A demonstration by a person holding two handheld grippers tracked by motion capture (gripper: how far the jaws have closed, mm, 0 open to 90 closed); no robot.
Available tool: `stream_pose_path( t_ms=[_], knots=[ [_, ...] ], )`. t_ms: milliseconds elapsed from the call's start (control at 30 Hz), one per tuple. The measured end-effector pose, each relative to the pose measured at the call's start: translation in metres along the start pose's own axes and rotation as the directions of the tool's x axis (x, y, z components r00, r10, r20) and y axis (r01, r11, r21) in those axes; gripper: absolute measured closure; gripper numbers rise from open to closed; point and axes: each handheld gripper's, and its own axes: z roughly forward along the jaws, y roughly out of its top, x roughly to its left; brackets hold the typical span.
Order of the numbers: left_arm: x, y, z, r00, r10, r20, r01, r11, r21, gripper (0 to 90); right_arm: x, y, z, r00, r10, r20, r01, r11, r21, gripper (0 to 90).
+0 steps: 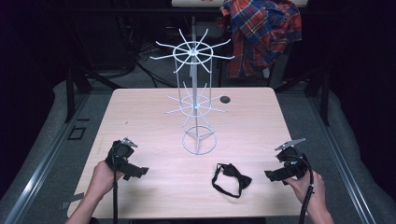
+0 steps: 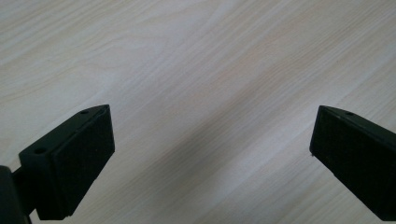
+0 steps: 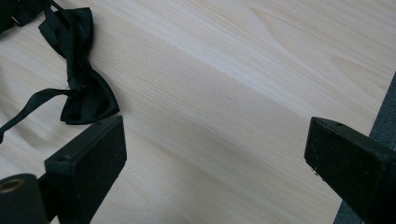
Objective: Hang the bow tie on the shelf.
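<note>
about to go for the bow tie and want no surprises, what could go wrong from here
1. The bow tie lies flat and limp on the table; the open right tool could pinch only the thin strap, so it dangles or slips out.
2. Its strap loops loosely, so it might snag on the wire rack arms.
3. The rack looks light on a small ring base; a bump could tip it.

Table (image 1: 140, 116): pale wood-grain top, smooth, matt with faint sheen. Bow tie (image 1: 232, 178): black cloth, satin gloss on folds; strap same cloth, thinner. Rack (image 1: 196, 100): thin white wire, metal by look, smooth coating. Shirt (image 1: 261, 32): soft plaid cloth, matt. Right gripper (image 3: 215, 158) and left gripper (image 2: 212, 154): black matt plastic, pads (image 3: 100, 168) finely rough.
</note>
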Motion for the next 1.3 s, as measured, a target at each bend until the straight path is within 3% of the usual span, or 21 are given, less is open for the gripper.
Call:
stream_pose_path(
  t_ms=[233, 333, 500, 867, 933, 1033, 1300],
  knots=[
    [0.000, 0.000, 0.001, 0.9999, -0.006, -0.011, 0.006, 0.9998, 0.020, 0.0, -0.002, 0.001, 0.000, 0.9994, -0.029, 0.020, 0.029, 0.9992, 0.030, 5.2],
    [0.001, -0.002, 0.000, 0.9997, -0.021, -0.011, 0.021, 0.9997, 0.010, 0.0, 0.001, 0.003, 0.004, 0.9997, -0.023, -0.006, 0.023, 0.9997, 0.012, 5.2],
    [-0.001, 0.000, 0.001, 1.0000, -0.006, -0.002, 0.006, 1.0000, 0.007, 0.0, 0.003, 0.003, 0.003, 0.9991, -0.029, -0.030, 0.029, 0.9995, 0.007, 5.0],
    [-0.003, 0.001, 0.001, 0.9999, 0.005, 0.014, -0.005, 1.0000, -0.007, 0.0, 0.008, 0.007, 0.003, 0.9971, -0.062, -0.044, 0.063, 0.9980, 0.007, 2.6],
    [-0.003, 0.001, 0.001, 0.9999, 0.007, 0.014, -0.007, 1.0000, -0.007, 0.0, 0.010, 0.008, 0.005, 0.9957, -0.057, -0.072, 0.057, 0.9984, -0.006, 2.6],
    [-0.003, 0.002, 0.002, 0.9998, 0.007, 0.016, -0.007, 1.0000, -0.006, 0.0, 0.012, 0.010, 0.004, 0.9956, -0.073, -0.058, 0.074, 0.9972, 0.007, 2.4],
    [-0.003, 0.001, 0.002, 0.9998, 0.010, 0.016, -0.010, 0.9999, -0.004, 0.0, 0.024, 0.014, 0.007, 0.9899, -0.080, -0.117, 0.077, 0.9966, -0.028, 2.7]
  ],
)
